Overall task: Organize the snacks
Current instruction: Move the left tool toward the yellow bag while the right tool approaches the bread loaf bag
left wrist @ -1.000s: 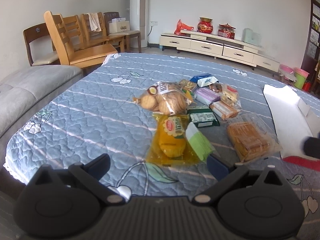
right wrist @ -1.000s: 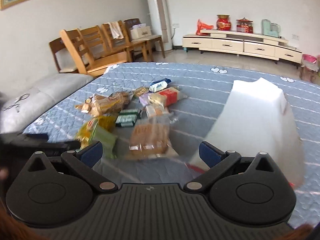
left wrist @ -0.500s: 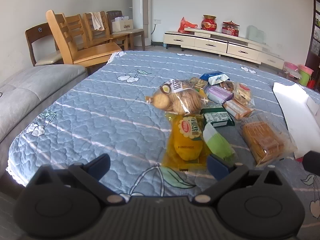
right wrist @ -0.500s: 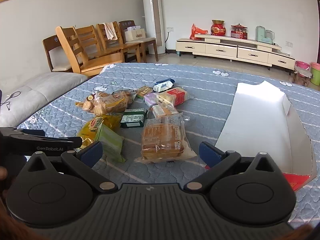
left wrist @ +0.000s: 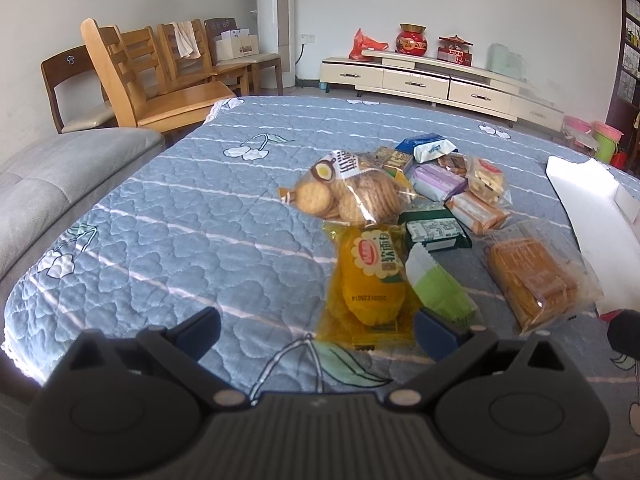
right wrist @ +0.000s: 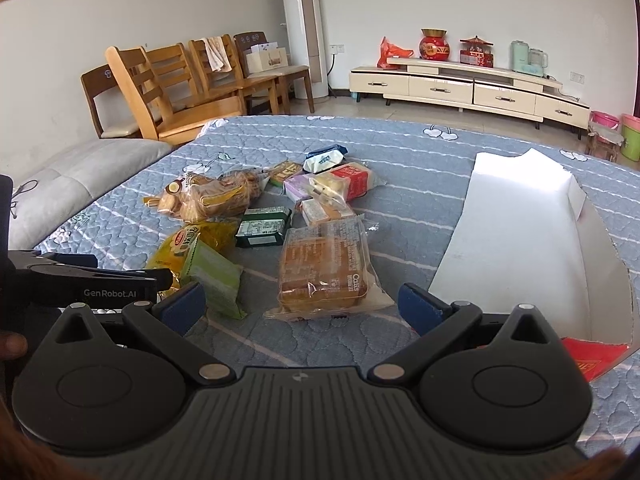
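Observation:
Several snack packs lie in a loose pile on the blue quilted cloth [left wrist: 180, 240]. A yellow cake pack [left wrist: 370, 280] and a green pack [left wrist: 438, 286] lie just ahead of my open, empty left gripper [left wrist: 316, 326]. A clear bag of round biscuits [left wrist: 352, 196] lies behind them. A clear bag of brown oat cakes [right wrist: 322, 268] lies just ahead of my open, empty right gripper [right wrist: 300, 306]. An empty white box [right wrist: 516, 240] lies open to its right. The left gripper also shows in the right wrist view [right wrist: 80, 276].
A dark green pack [right wrist: 264, 226], a purple pack [left wrist: 438, 182], a blue-white pack [left wrist: 430, 148] and red-labelled packs [right wrist: 344, 182] lie further back. A grey sofa [left wrist: 48, 184] and wooden chairs [left wrist: 152, 80] stand left. A TV cabinet [right wrist: 472, 88] stands along the far wall.
The left wrist view has shifted so the snacks sit further right and nearer. The right wrist view has steadied from blur, with the oat cake bag now centred between the fingers. Both grippers stay open.

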`<act>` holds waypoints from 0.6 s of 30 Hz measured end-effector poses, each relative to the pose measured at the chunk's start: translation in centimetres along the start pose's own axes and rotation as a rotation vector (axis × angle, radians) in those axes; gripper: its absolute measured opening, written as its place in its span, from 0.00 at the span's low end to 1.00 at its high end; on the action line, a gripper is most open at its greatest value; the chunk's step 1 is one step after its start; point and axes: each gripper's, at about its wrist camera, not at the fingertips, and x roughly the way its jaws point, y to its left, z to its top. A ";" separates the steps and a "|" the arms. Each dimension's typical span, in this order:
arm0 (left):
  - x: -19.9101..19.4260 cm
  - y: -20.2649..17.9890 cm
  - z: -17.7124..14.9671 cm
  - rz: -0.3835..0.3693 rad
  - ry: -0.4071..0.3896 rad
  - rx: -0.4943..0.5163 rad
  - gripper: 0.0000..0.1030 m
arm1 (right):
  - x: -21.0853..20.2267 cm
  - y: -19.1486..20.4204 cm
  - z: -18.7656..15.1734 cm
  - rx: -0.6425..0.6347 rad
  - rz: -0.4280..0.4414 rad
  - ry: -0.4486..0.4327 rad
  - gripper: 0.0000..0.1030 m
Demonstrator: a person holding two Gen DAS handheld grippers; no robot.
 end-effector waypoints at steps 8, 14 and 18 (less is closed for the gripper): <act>1.1 -0.2 0.3 -0.001 0.010 0.015 0.99 | 1.0 0.2 -0.1 -0.004 -0.012 0.014 1.00; 2.5 -0.5 1.0 -0.021 0.003 0.028 0.99 | 1.9 0.2 -0.2 0.013 -0.024 0.030 1.00; 3.5 -1.2 1.6 -0.041 -0.006 0.044 1.00 | 2.4 0.2 0.0 0.016 -0.034 0.029 1.00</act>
